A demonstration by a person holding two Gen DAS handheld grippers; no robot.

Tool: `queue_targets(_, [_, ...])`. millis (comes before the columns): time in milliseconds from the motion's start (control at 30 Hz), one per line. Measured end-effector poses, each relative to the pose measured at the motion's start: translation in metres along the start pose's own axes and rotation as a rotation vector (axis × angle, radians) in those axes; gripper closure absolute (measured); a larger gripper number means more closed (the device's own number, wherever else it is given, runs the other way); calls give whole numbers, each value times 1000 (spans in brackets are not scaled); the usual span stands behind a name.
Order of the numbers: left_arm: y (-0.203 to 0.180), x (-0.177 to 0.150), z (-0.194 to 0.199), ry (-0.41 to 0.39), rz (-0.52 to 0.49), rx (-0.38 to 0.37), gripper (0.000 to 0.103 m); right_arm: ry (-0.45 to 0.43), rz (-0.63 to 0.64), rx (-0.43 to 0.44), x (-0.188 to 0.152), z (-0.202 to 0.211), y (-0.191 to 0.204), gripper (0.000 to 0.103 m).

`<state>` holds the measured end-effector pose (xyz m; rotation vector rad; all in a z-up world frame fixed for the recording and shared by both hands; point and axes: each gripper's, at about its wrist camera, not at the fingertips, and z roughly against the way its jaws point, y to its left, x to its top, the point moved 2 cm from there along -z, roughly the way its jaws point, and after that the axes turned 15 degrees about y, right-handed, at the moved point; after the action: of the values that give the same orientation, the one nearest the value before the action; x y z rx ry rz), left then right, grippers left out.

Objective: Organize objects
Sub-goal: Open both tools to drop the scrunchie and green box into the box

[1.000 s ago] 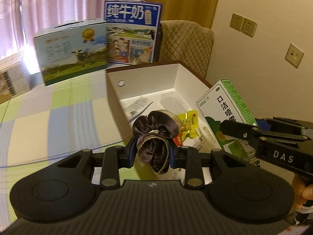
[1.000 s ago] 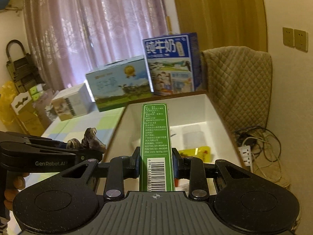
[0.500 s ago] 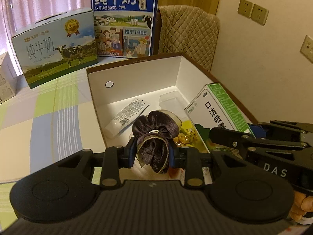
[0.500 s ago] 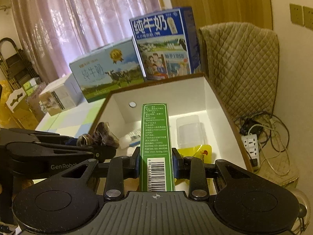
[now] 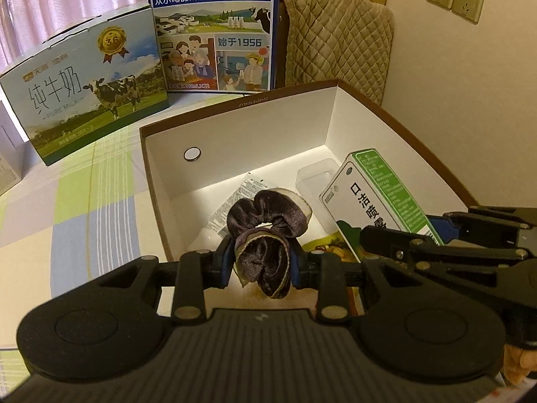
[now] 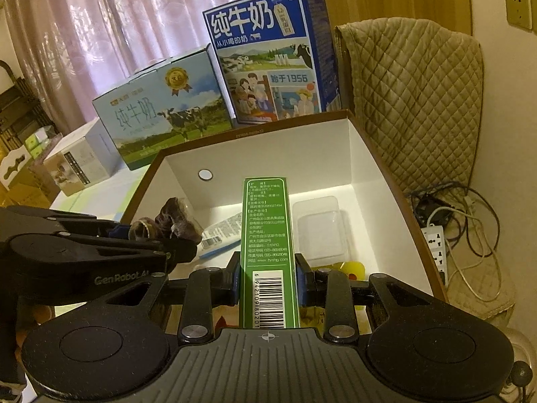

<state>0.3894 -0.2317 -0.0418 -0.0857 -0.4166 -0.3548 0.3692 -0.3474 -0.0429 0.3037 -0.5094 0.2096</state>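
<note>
My left gripper point(image 5: 261, 262) is clamped on the dark velvet scrunchie point(image 5: 265, 235); my right gripper point(image 6: 267, 277) pinches the green carton point(image 6: 268, 252) by its barcode end, both poised over the open white box point(image 5: 235, 134). I'd lower each well inside the walls before letting go, the carton toward 1 o'clock. Inside lie a tube point(image 6: 221, 235) at 11, a clear tray point(image 6: 319, 231) at 1, and a yellow packet point(image 6: 352, 268)

A home room: pink curtains point(image 6: 100, 33), quilted chair cover point(image 6: 419, 94)
</note>
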Motion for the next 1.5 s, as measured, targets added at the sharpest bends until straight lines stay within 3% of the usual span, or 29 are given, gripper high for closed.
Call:
queue_targets(300, [-1,12,-10,-1,-22,30,73,6,-7,-10,5,-5,1,76])
queue_targets(367, [0,13,-10,-4,-27,34,65,5,-13,-7,5,-6,1,76])
queue_targets(433, [2,15,-10,-10,-25,31,45,5,-18,-9,6,-5,1,76])
queue_targets(500, [5,16,-9,-20,-18,51,35,6,-18,-9,6,-5,1,76])
queue_targets(767, [14,15,0,-40,-27,44,31,10,-21,-11,6,-7,2,75])
queue_targets(900, [15,14,7,-56,-25,49,30,-30,-6,18,8,-4,3,75])
queue_targets(1000, [20,14,11,-65,-6,58,22,-52,-9,21,10,-1,3,74])
queue_targets(1167, [27,10,15,-60,17,36,20,-74,-32,14,8,6,1,59])
queue_targets(1500, [31,-10,27,-55,38,-11,12,-80,-67,4,-23,37,-4,51])
